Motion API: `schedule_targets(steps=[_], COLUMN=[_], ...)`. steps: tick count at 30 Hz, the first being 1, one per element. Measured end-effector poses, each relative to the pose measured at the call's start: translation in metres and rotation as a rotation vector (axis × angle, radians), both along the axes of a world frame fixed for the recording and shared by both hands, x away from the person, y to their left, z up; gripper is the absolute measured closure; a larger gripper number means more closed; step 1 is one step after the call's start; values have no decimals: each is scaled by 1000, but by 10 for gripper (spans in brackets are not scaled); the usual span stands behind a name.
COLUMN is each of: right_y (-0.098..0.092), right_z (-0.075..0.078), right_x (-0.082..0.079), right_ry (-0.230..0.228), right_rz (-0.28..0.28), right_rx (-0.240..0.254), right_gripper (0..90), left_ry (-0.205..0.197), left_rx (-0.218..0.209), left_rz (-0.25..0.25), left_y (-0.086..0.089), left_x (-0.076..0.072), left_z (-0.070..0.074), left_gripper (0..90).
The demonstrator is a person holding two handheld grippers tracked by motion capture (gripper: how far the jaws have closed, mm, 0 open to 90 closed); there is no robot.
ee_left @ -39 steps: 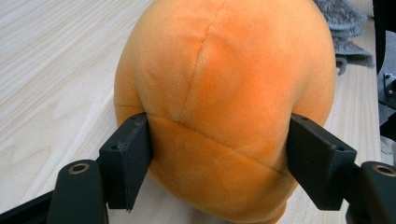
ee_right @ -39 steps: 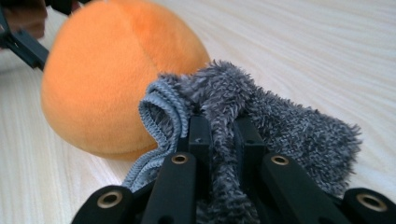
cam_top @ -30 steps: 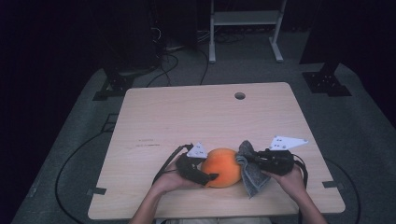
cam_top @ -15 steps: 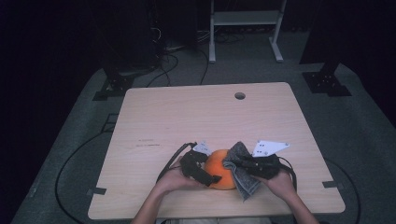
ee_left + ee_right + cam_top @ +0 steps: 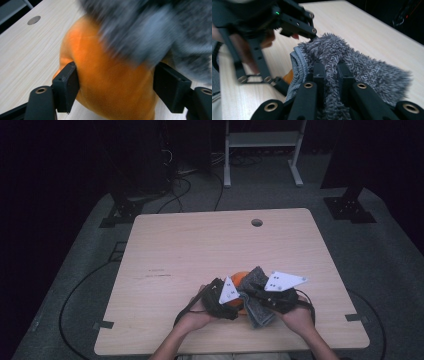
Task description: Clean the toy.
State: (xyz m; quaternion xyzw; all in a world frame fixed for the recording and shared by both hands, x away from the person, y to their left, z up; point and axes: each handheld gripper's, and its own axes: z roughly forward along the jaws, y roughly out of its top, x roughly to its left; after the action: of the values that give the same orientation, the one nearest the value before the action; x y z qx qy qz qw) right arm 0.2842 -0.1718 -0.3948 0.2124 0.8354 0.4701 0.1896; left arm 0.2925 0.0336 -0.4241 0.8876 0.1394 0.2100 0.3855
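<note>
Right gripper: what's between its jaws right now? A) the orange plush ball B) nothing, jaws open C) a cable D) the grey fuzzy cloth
D: in the right gripper view the right gripper has its jaws pinched on a fold of the grey fuzzy cloth; the orange ball sits between the left gripper's jaws instead.

- The left gripper point(image 5: 231, 306) sits low at the table's near edge, jaws spread around an orange ball point(image 5: 112, 75).
- The right gripper point(image 5: 257, 292) lies close beside it, jaws pinching a grey cloth point(image 5: 342, 60).
</note>
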Motion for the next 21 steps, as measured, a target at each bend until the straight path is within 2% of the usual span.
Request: schedule_targets(steps=[1,3,4,6,9,12,15,17,19,21], right_y=[1,-1,-4,-14,-23,-23,-20,-12,-2,4], right_z=[-2,-7,-8,-12,-15,-15,-12,-6,-3,-5], right_x=[1,5,7,13,18,15,14,8,3,2], right_ry=[13,51,51,66,91,72,83,59,33,26], right_rz=[-1,1,-20,-70,-96,-105,-96,-72,-46,-32], right_rx=[0,15,13,17,43,29,43,48,30,6], right_gripper=[802,803,804,804,804,804,804,803,803,803], left_ry=[-1,28,47,79,114,137,115,87,68,71], left_rx=[24,24,21,-8,-39,-70,-70,-48,-4,10], left_rz=[-3,1,6,10,6,11,2,-21,-35,-37], left_y=[1,6,9,12,11,12,12,11,9,12], left_x=[0,2,4,7,11,14,11,7,5,5], left_z=[-2,-7,-9,-11,-5,-1,-5,-4,-4,-6], left_gripper=[255,268,273,274,228,163,256,273,277,288])
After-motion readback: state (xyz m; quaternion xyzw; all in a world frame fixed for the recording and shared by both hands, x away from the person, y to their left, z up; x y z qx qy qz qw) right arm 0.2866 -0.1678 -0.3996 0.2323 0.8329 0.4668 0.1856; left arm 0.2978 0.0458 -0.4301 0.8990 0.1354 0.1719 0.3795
